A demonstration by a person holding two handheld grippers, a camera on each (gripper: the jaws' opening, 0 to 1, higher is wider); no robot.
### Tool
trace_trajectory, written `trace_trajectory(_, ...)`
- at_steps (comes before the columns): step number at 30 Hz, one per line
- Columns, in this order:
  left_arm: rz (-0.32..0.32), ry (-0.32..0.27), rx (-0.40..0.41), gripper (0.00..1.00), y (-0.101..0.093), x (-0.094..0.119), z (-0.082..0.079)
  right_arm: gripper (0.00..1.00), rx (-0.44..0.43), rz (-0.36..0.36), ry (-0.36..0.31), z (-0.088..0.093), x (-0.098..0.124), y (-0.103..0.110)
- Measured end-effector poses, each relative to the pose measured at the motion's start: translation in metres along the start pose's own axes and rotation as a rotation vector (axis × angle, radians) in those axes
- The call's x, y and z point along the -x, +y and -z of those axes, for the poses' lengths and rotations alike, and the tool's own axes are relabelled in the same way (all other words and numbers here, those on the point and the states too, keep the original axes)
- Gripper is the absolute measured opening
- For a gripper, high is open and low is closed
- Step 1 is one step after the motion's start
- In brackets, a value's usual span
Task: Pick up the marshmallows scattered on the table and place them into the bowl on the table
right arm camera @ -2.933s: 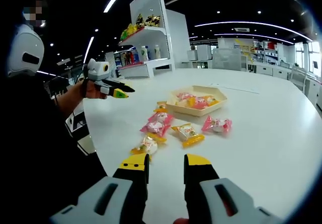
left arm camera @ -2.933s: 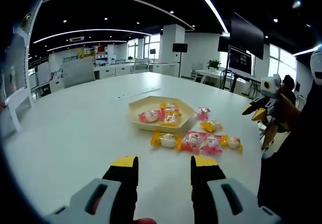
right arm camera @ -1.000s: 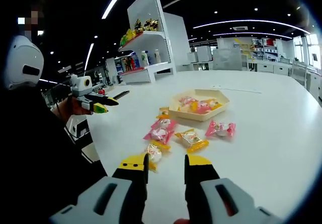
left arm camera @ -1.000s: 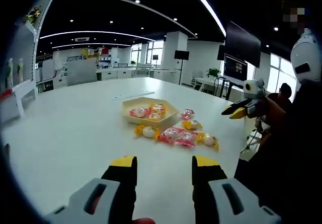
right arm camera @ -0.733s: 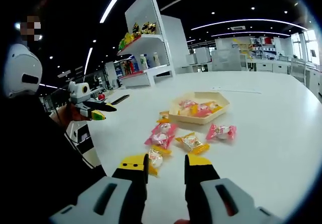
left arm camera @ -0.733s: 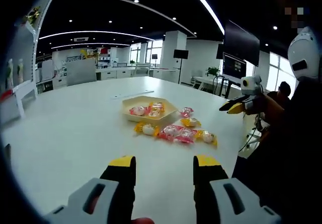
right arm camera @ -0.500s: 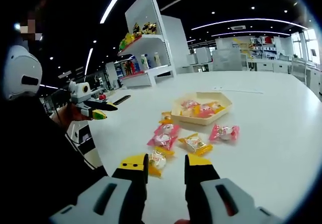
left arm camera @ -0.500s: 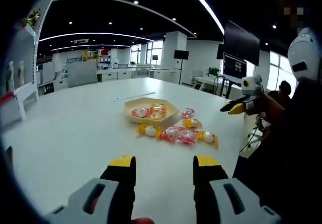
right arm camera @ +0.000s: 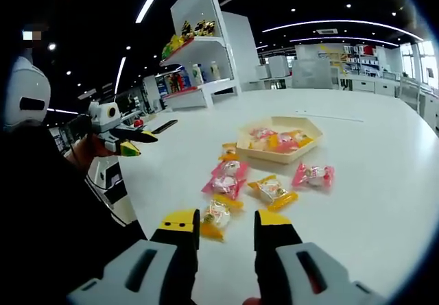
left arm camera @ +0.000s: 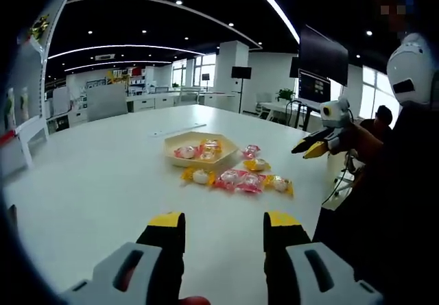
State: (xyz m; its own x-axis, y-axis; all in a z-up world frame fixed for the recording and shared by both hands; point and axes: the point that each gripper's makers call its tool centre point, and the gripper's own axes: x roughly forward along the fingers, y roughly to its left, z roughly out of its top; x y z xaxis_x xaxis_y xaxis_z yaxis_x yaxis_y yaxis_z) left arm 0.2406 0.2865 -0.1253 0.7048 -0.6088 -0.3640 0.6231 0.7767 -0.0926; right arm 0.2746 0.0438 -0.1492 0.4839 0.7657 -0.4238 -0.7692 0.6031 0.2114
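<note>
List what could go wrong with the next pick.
1. The nearest yellow marshmallow lies between the open jaws of the right gripper close to the table edge; a nudge could push it off.
2. The two pink marshmallows touch each other, so a grab may lift both or drop one.
3. The bowl already holds several packs; a careless drop might bounce out.

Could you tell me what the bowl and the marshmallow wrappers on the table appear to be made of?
The bowl looks like pale, matte wood or moulded fibre: flat hexagonal walls, no shine. The marshmallow wrappers look like thin glossy plastic film in pink and yellow, crimped at the ends. The table seems a smooth white laminate.
</note>
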Motion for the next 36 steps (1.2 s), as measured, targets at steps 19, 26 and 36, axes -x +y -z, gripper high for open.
trace_trajectory(19, -0.002, 0.005, 0.006, 0.46, 0.004, 0.003, 0.002, 0.33, 0.047, -0.024, 0.062, 0.006, -0.022, 0.012)
trace_trajectory(26, -0.007, 0.003, 0.008, 0.46, 0.004, 0.005, 0.003, 0.34, 0.054, -0.03, 0.084, 0.01, -0.028, 0.017)
trace_trajectory(36, -0.01, 0.006, 0.02, 0.46, 0.004, 0.004, 0.005, 0.37, 0.067, -0.035, 0.11, 0.016, -0.041, 0.021)
